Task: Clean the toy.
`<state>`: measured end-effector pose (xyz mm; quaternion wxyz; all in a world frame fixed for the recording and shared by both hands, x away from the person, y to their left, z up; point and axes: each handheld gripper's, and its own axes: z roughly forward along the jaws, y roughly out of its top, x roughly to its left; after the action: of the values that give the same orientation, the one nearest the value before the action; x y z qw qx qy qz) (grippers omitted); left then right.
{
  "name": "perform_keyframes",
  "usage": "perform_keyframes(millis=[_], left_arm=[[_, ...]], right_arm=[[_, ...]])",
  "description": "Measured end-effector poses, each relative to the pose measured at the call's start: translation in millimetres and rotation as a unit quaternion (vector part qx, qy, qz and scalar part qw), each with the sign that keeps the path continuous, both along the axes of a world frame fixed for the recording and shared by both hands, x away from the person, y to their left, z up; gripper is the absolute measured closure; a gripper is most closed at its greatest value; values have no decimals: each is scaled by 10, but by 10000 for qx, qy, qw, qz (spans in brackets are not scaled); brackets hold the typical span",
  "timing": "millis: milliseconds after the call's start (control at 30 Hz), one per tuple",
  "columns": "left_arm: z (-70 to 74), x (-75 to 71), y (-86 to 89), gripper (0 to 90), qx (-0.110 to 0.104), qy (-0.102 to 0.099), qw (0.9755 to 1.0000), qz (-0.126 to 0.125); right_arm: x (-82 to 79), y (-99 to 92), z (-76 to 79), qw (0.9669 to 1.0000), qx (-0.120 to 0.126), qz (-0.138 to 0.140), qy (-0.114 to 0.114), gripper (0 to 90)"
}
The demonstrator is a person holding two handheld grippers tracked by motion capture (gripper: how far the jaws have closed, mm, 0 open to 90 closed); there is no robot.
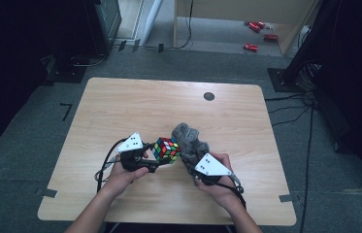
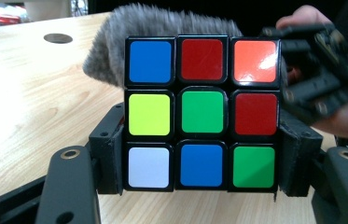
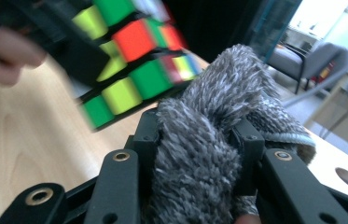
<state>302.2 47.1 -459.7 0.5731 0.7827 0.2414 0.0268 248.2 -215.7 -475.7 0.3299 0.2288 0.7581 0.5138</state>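
A scrambled colour cube (image 1: 166,149) hangs just above the wooden table (image 1: 120,107), and my left gripper (image 1: 158,158) is shut on it from the left. In the left gripper view the cube (image 2: 202,114) faces the camera, clamped at its two lower sides by the black pads (image 2: 111,154). A grey fluffy cloth (image 1: 188,138) sits right of the cube and touches it. My right gripper (image 1: 190,158) is shut on the cloth. In the right gripper view the cloth (image 3: 199,154) bulges up between the jaws, with the blurred cube (image 3: 125,60) just beyond it.
A small dark round disc (image 1: 209,96) lies near the table's far edge. Several red objects (image 1: 256,26) lie on the floor behind the table. Dark stands and cables (image 1: 309,97) run along the right side. A grey chair (image 3: 302,60) stands farther off.
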Motion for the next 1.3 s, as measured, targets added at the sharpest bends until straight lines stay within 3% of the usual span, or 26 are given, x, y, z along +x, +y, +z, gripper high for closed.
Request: perform_keyframes(millis=[133,200,267,467,700,900,967,1033,1067,1133,1233,1300], left_arm=[[30,17,53,346,-232,59,9997,55],[35,20,69,346,-255,93,9996,64],[31,24,71,346,-223,101,9997,68],[22,25,59,346,-196,90,9998,42],[40,20,79,347,-302,8,9994,141],[29,9,49,347,-313,42,9994,127],[35,5,45,347,-336,-7,9993,176],[42,0,55,347,-478,-102,9985,247],[38,-6,58,347,-573,-122,9978,315],[16,-7,52,347,-692,-76,9968,398],[-38,-8,6,347,-596,-63,9969,518],[-70,-9,-15,347,-563,-17,9969,549]], right_arm=[[-52,144,-108,9979,-488,424,-35,630],[-88,221,-158,9953,-697,664,-69,626],[-111,259,-173,9936,-854,719,-177,624],[-48,104,-71,9978,-466,371,-287,625],[-125,281,-179,9943,-737,734,-252,612],[-66,109,-40,9988,-208,290,-346,623],[-66,103,-36,9991,-83,320,-267,624],[-76,159,-87,9990,33,438,8,624],[-84,216,-138,9982,137,512,275,624],[-101,308,-210,9959,236,622,613,630],[-159,453,-249,9930,362,792,798,634],[-194,503,-212,9910,598,821,866,636]])
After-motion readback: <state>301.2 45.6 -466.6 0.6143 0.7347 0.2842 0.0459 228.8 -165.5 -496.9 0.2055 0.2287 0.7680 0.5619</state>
